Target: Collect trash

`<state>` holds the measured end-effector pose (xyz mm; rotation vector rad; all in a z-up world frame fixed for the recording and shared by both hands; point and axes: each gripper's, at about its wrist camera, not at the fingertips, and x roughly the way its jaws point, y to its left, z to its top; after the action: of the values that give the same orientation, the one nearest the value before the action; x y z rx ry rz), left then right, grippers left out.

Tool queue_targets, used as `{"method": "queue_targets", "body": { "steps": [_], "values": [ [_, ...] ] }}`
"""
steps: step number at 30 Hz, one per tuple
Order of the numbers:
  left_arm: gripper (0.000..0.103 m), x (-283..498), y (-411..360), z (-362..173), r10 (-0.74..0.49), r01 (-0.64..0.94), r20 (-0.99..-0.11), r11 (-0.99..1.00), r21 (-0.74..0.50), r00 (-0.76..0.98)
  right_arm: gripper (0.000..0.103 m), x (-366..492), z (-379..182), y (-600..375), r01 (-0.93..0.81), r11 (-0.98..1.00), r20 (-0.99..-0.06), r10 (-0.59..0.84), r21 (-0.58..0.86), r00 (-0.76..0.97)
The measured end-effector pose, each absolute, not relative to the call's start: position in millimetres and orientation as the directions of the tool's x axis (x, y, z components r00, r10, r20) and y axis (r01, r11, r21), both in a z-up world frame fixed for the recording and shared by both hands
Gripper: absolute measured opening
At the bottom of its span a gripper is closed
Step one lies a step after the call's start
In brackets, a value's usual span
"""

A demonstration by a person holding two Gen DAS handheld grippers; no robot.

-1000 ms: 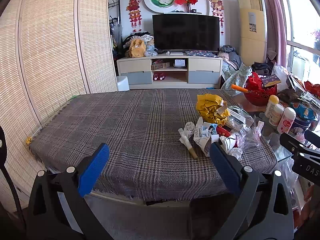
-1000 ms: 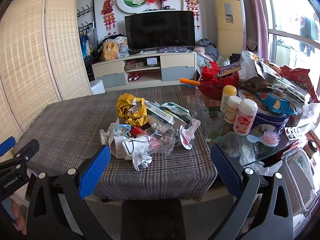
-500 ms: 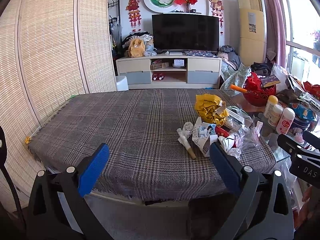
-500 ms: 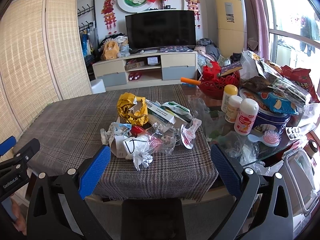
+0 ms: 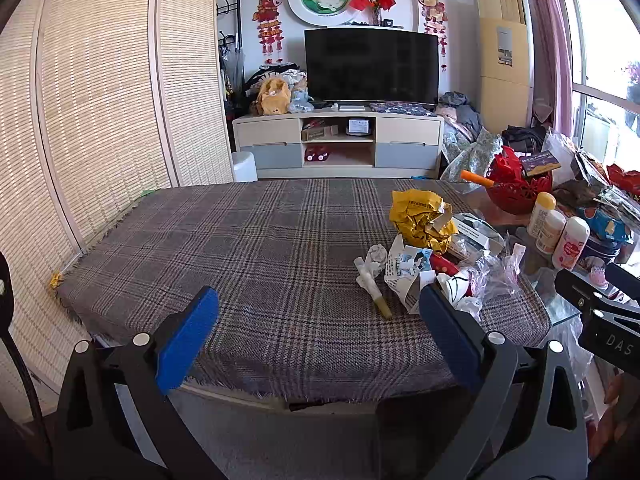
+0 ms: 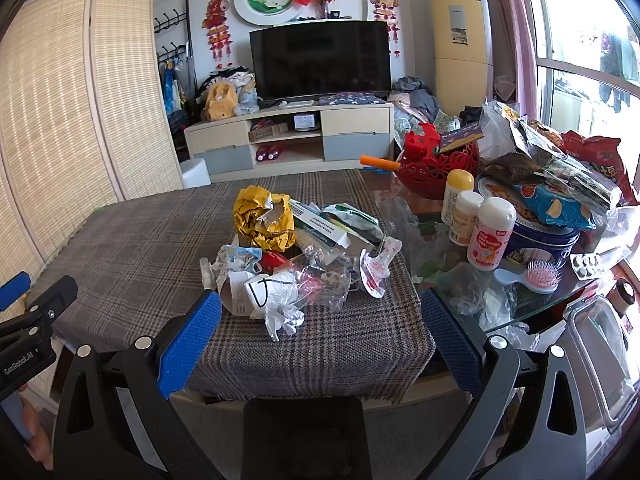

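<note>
A heap of trash lies on the plaid tablecloth: a crumpled yellow bag, white paper wrappers, clear plastic film and a red item. In the left wrist view the yellow bag and a paper stick lie right of centre. My right gripper is open and empty, short of the heap at the table's near edge. My left gripper is open and empty over the near edge of the cloth.
Right of the cloth, a glass table top holds three bottles, a red basket, snack bags, a blue tin, a pink hairbrush. A TV stand and folding screen stand behind.
Both grippers have crept slightly forward toward the table. Nothing was taken or let go.
</note>
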<state>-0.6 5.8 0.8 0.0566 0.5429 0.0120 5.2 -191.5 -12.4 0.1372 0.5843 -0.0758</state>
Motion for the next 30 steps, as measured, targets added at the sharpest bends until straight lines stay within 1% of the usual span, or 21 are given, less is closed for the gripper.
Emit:
{"method": "queue_targets", "body": {
  "steps": [9,13,19,25,30],
  "values": [
    [0.095,-1,5,0,0.025,0.005,-0.518,0.998,0.056,0.855,0.1,5,-13,-192,0.111,0.988,-0.555,-0.033,0.107,0.831],
    [0.095,0,6,-2,0.032,-0.001,-0.522,0.998,0.059,0.853,0.1,6,-13,-198,0.109,0.985,-0.559,-0.015,0.135,0.829],
    [0.095,7,10,-11,0.035,0.001,-0.551,0.998,0.064,0.834,0.1,12,-19,-211,0.125,0.982,-0.591,-0.018,0.141,0.806],
    [0.095,16,13,-22,0.029,0.017,-0.591,0.997,0.072,0.806,0.1,22,-40,-223,0.153,0.979,-0.655,-0.028,0.134,0.755],
    [0.095,30,14,-38,0.021,0.031,-0.64,0.997,0.07,0.768,0.1,32,-56,-227,0.145,0.973,-0.694,0.02,0.177,0.72]
  ]
}}
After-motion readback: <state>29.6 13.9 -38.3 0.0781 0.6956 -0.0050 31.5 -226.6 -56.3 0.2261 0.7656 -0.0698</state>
